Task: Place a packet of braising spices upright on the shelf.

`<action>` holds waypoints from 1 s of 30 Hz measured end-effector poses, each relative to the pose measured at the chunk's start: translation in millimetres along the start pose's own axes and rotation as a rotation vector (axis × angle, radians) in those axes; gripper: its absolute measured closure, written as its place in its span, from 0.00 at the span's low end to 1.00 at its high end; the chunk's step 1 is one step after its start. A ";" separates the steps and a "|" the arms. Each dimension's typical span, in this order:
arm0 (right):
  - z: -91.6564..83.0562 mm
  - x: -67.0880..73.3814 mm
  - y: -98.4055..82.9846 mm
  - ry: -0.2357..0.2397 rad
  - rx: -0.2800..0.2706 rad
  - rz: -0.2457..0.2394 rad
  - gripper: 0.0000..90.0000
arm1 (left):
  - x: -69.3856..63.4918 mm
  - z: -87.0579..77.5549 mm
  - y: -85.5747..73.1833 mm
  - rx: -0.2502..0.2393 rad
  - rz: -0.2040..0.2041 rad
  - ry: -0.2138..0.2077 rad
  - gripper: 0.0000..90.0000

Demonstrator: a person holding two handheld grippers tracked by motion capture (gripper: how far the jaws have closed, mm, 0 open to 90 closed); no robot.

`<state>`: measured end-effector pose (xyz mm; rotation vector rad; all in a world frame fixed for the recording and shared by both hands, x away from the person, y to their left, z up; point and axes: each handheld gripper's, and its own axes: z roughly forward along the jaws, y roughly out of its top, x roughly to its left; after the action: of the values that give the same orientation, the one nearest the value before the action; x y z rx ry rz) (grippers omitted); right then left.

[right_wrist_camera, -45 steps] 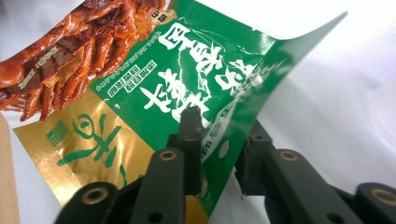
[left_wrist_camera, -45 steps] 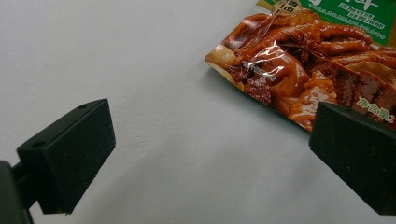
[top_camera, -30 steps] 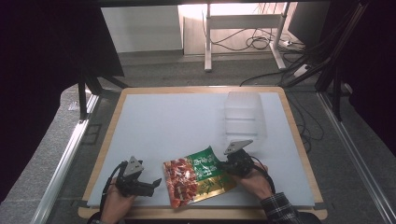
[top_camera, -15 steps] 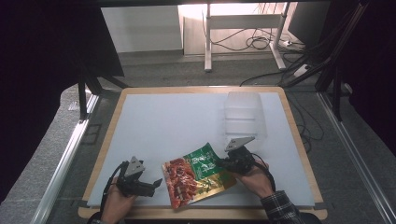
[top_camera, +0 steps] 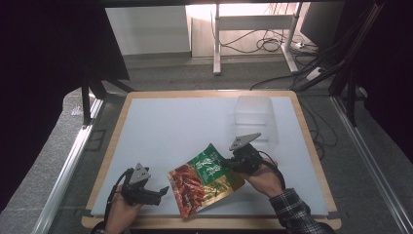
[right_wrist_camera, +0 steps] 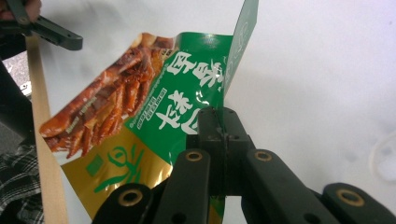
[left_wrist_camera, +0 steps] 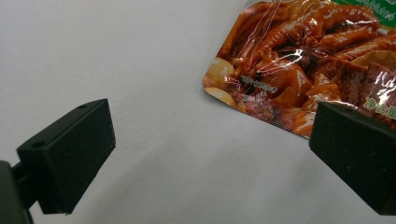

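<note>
right gripper (top_camera: 233,161) clenched on green edge of snack pouch (top_camera: 204,180), that side tipped up off white tabletop (top_camera: 170,126), rest lying near front edge. left gripper (top_camera: 163,191) jaws wide apart, nothing between, just beside pouch's red corner. clear plastic container (top_camera: 253,114) further back.

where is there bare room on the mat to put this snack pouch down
Free: the wide white stretch left of the clear container, up to the far wooden edge. Crowded: the near edge, with the left hand-held gripper, snack pouch and right hand-held gripper.
</note>
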<state>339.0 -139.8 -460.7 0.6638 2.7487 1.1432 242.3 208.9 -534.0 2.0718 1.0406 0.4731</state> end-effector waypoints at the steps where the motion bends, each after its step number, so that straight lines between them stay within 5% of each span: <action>1: -1.5 0.3 2.7 0.003 0.001 -0.003 0.99 | 0.0 0.0 0.0 0.000 0.000 0.000 0.00; 30: -42.0 10.1 76.8 0.033 -0.014 -0.104 0.99 | 2.1 -1.3 -0.3 -0.010 -0.009 -0.002 0.00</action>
<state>347.0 -114.9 -376.5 0.4985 2.7629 1.1608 242.6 211.2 -533.4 2.0580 1.0438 0.4701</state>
